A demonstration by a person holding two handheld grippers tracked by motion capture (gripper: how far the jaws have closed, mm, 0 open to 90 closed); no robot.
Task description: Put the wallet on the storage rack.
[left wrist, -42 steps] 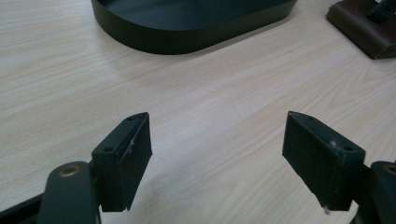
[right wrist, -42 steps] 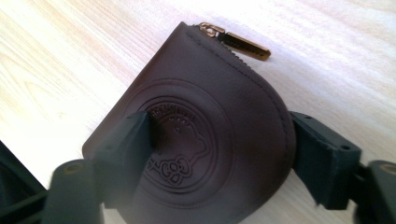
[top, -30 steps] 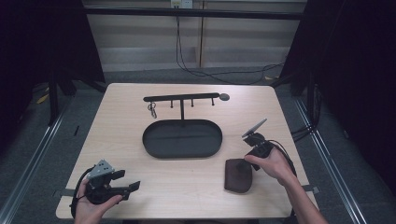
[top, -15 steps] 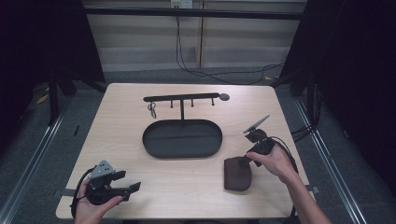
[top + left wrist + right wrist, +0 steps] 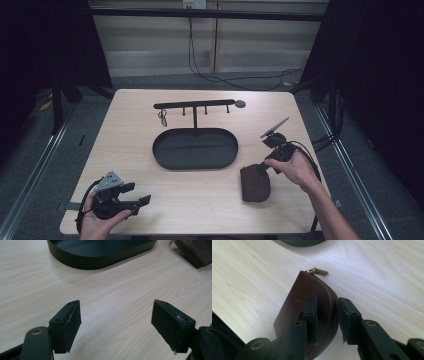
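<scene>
Brown zipped leather pouch [image 5: 297,302] with brass pull, pinched on edge by right gripper [image 5: 325,315]

Black two-fingered grippers [image 5: 142,201], grey three-cornered plates, trailing cables.

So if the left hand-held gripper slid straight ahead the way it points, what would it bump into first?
Probably the black oval metal tray. The left hand-held gripper is open over bare light wooden table, with nothing between; exact depth is hard to judge.

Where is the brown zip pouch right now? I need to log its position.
In the high view the brown zip pouch sits near the table's right front, right of the black oval tray, pinched at its zipped edge by the right gripper.
</scene>
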